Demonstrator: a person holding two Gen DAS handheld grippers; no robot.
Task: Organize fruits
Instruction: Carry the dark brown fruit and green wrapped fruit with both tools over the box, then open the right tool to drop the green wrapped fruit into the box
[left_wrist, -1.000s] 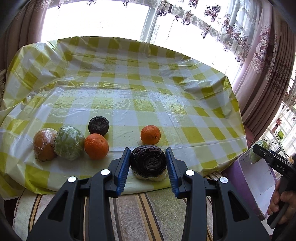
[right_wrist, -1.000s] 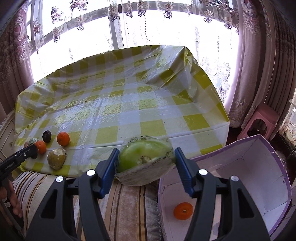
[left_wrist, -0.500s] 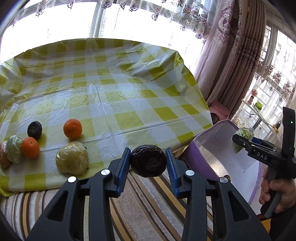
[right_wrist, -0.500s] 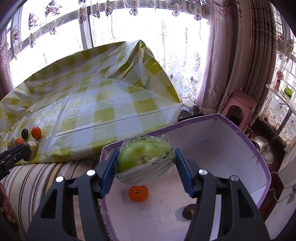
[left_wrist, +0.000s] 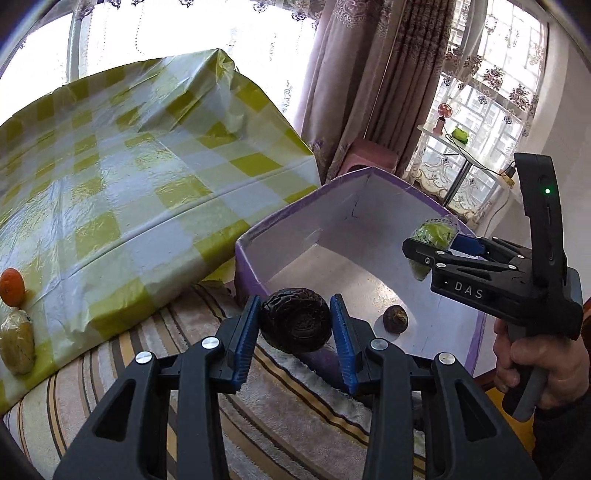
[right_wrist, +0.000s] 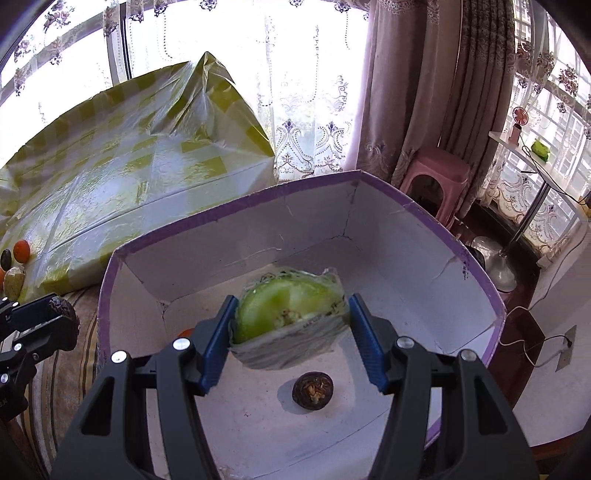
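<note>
The left hand-held gripper (left_wrist: 295, 325) pinches a dark wrinkled fruit (left_wrist: 295, 324) between its blue pads, just at the near rim of the purple-edged box (left_wrist: 255, 236). The right hand-held gripper (right_wrist: 290, 325) clamps a plastic-wrapped green fruit (right_wrist: 288, 310) above the box's white floor, where a small dark fruit (right_wrist: 313, 389) lies. Beyond, on the table (left_wrist: 129, 177) with its yellow checked cloth, an orange (left_wrist: 12, 287) and a wrapped yellowish fruit (left_wrist: 16, 341) sit at the left edge.

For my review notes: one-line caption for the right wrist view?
Right gripper holds a wrapped green fruit over the purple-rimmed box, above a small dark fruit.
</note>
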